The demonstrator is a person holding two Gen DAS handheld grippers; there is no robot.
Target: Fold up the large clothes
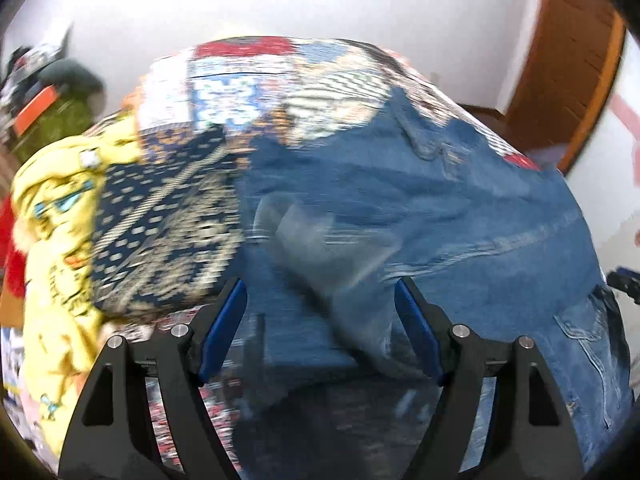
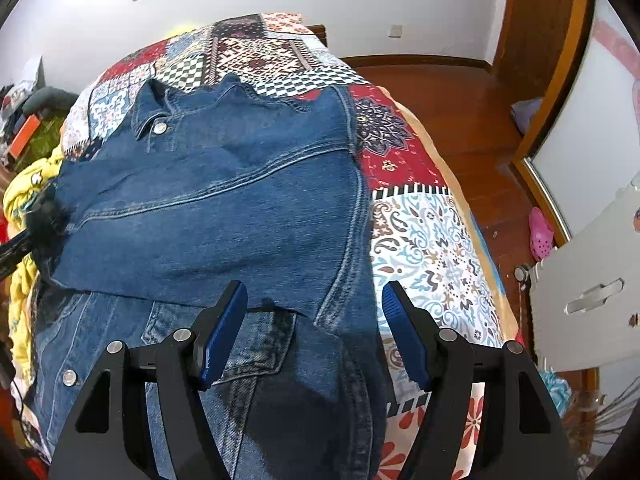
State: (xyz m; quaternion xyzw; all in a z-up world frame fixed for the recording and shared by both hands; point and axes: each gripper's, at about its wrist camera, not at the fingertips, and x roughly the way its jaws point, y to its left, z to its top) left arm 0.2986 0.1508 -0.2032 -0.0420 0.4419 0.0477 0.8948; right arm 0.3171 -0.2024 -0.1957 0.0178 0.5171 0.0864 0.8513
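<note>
A blue denim jacket (image 2: 224,208) lies on a bed with a patchwork cover (image 2: 424,224), its upper part folded down over the lower part. My right gripper (image 2: 314,304) is open and empty, just above the jacket's folded right edge. The left wrist view is blurred by motion: my left gripper (image 1: 320,300) is open over the jacket's (image 1: 440,216) left side, with a pale blurred patch of cloth between the fingers. The left gripper also shows as a dark blurred shape at the jacket's left edge in the right wrist view (image 2: 44,220).
A yellow printed garment (image 1: 60,248) lies bunched on the bed's left side. Wooden floor (image 2: 460,112) and a wooden door frame are to the right. A white drawer unit (image 2: 592,288) and a pink shoe (image 2: 540,232) stand right of the bed.
</note>
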